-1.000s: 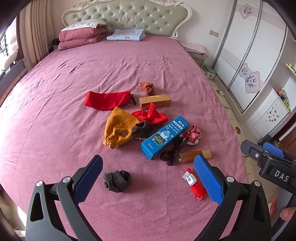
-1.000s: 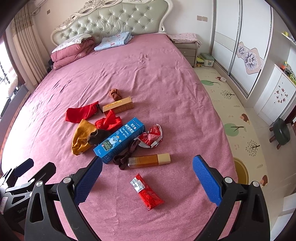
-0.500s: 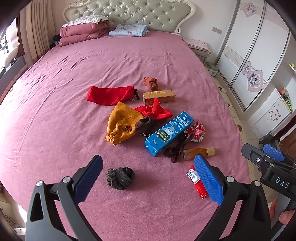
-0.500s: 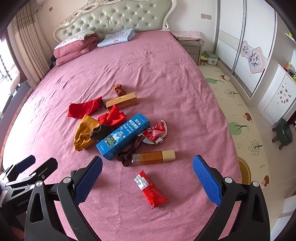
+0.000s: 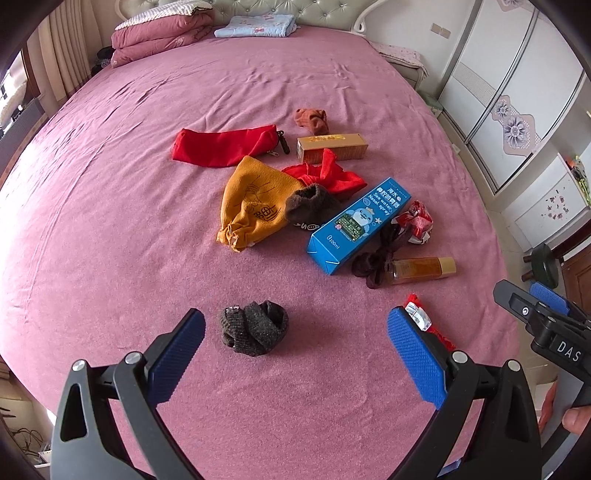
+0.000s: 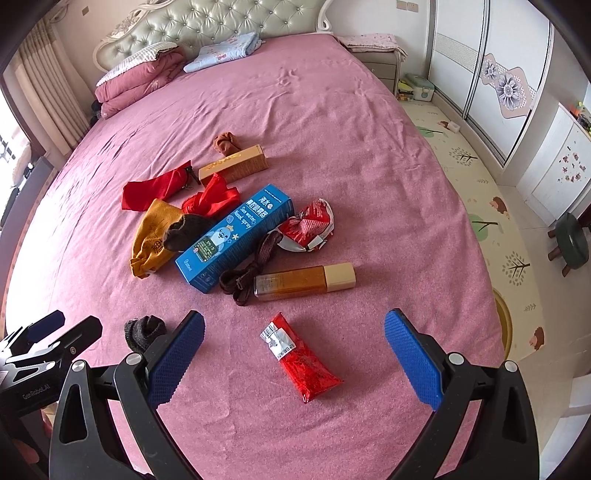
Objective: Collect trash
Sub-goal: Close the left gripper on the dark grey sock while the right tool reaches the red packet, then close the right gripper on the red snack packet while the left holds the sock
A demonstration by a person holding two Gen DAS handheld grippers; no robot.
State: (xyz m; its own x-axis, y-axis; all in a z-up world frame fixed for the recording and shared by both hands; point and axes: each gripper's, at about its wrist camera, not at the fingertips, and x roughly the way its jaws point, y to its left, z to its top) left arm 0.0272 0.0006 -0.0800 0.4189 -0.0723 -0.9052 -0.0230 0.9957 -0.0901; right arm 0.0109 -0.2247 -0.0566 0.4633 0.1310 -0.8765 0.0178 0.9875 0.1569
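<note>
Right wrist: red wrapper [image 6: 303, 363] crinkled, white label; right gripper [image 6: 293, 349] wide, empty

A: What's hidden?
B: In the left view, the right-hand pad covers most of the red packet [image 5: 439, 334].
A: And the grey sock [image 6: 142, 332]?
B: Partly behind a tong finger in the right view.

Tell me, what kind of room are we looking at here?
Almost certainly a home bedroom. A large bed with a pink cover fills the view, a tufted headboard and folded quilt sit at its far end, and sliding wardrobe doors line the wall beside it.
</note>
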